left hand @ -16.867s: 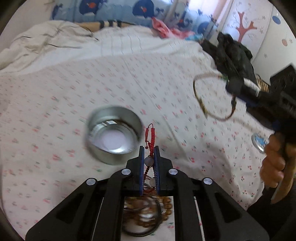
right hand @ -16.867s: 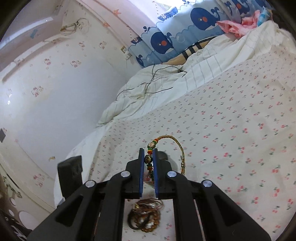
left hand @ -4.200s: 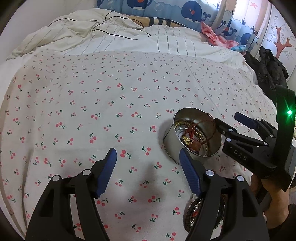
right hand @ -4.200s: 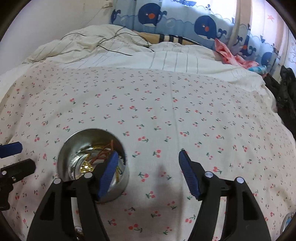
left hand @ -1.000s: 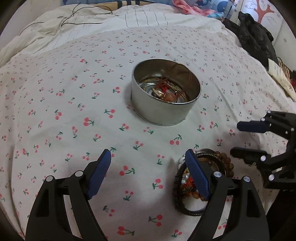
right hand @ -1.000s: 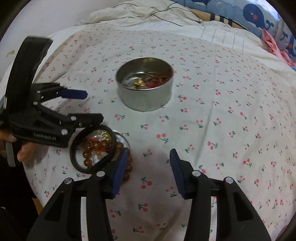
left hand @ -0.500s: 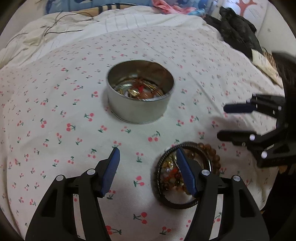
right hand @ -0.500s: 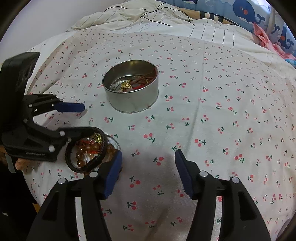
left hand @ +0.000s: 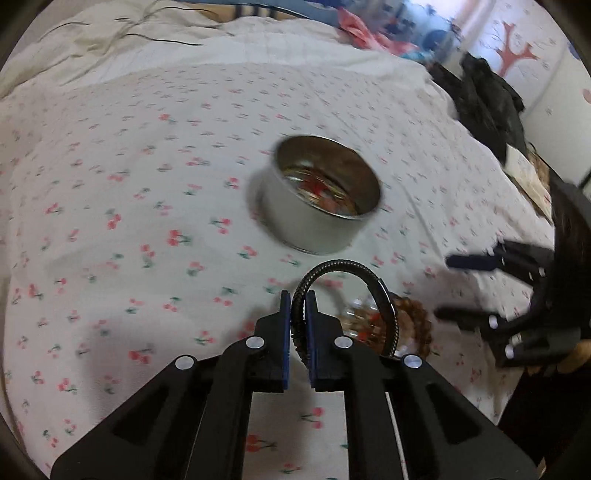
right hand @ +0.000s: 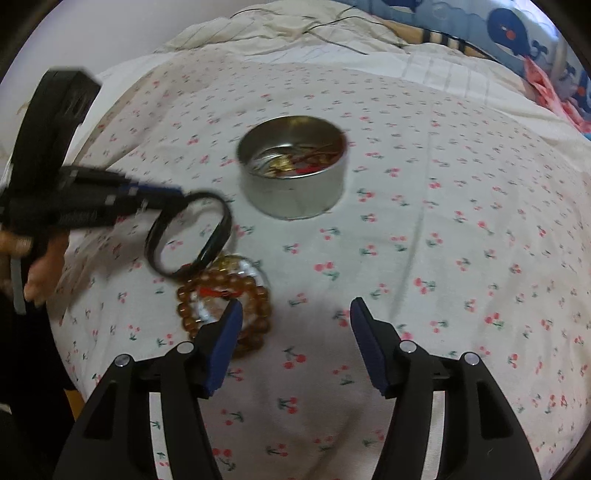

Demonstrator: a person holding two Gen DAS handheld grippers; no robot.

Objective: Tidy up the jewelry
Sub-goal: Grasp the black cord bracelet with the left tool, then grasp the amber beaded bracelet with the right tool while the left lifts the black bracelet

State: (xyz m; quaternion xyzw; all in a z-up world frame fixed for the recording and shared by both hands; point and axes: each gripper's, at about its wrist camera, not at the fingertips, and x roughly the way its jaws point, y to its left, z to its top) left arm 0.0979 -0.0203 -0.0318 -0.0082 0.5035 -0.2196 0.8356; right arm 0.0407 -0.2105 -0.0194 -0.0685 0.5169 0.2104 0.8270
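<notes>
My left gripper [left hand: 296, 297] is shut on a black braided bracelet [left hand: 345, 266] and holds it lifted above the bed. It shows from the side in the right wrist view [right hand: 173, 195], with the bracelet [right hand: 221, 225] hanging from it. A round metal tin [left hand: 321, 203] holding gold and red jewelry stands beyond it, also in the right wrist view [right hand: 295, 173]. A brown bead bracelet [right hand: 225, 295] and clear pieces lie in a pile on the sheet. My right gripper [right hand: 295, 310] is open and empty, just right of that pile.
The cherry-print bedsheet [right hand: 443, 221] covers the bed. A rumpled white quilt with black cables [left hand: 129, 33] lies at the far side. Black clothing [left hand: 487, 99] lies at the right edge. The bed's left edge [right hand: 62, 332] drops off near the pile.
My left gripper has closed on the black bracelet and lifted it off the pile. The right gripper stays open and has shifted slightly.
</notes>
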